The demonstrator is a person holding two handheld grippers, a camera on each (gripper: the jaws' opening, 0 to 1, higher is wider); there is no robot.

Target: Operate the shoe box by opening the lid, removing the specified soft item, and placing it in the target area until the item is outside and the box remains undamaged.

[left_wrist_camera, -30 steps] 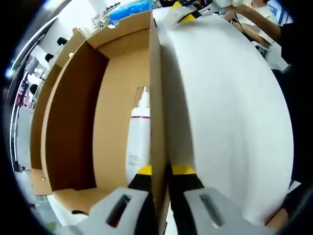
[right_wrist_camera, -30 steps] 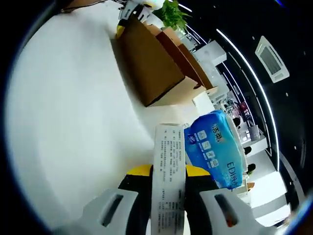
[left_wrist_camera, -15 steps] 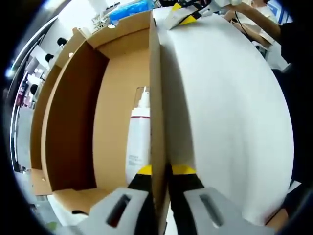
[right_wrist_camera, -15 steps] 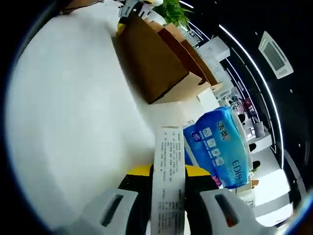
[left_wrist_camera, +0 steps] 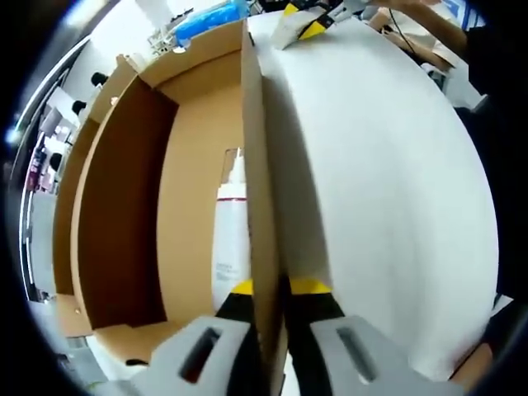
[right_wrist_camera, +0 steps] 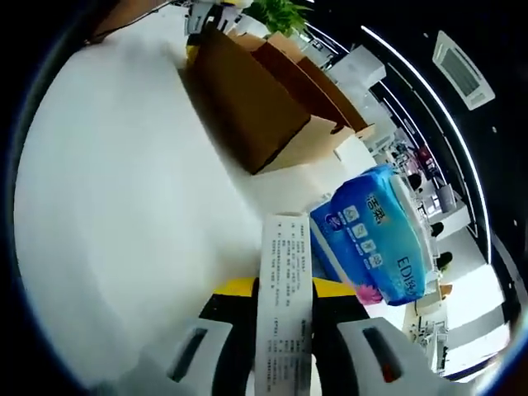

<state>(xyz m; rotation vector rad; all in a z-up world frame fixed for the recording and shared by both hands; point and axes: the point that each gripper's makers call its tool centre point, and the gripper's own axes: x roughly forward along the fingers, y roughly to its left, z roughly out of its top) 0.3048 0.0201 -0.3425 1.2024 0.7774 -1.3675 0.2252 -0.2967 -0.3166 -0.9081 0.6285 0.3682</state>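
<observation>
An open brown cardboard shoe box (left_wrist_camera: 124,190) lies on the white table (left_wrist_camera: 388,181). My left gripper (left_wrist_camera: 266,289) is shut on the box's upright side wall (left_wrist_camera: 256,165), one jaw inside and one outside. A white bottle (left_wrist_camera: 231,239) with a red band lies on the box floor. My right gripper (right_wrist_camera: 284,287) is shut on a flat white pack (right_wrist_camera: 284,330) printed with small text, held over the table. In the left gripper view the right gripper (left_wrist_camera: 307,18) appears far off past the box with that white pack. The box (right_wrist_camera: 256,107) stands beyond it in the right gripper view.
A blue soft pack (right_wrist_camera: 375,239) lies on the table just right of my held pack, and the same blue pack (left_wrist_camera: 202,16) shows behind the box. A green plant (right_wrist_camera: 276,10) stands at the far edge. A person's arm (left_wrist_camera: 437,33) rests at the table's far side.
Both views have shifted slightly with the hands. The blue pack now sits a little higher and larger in the right gripper view. Both grips are unchanged.
</observation>
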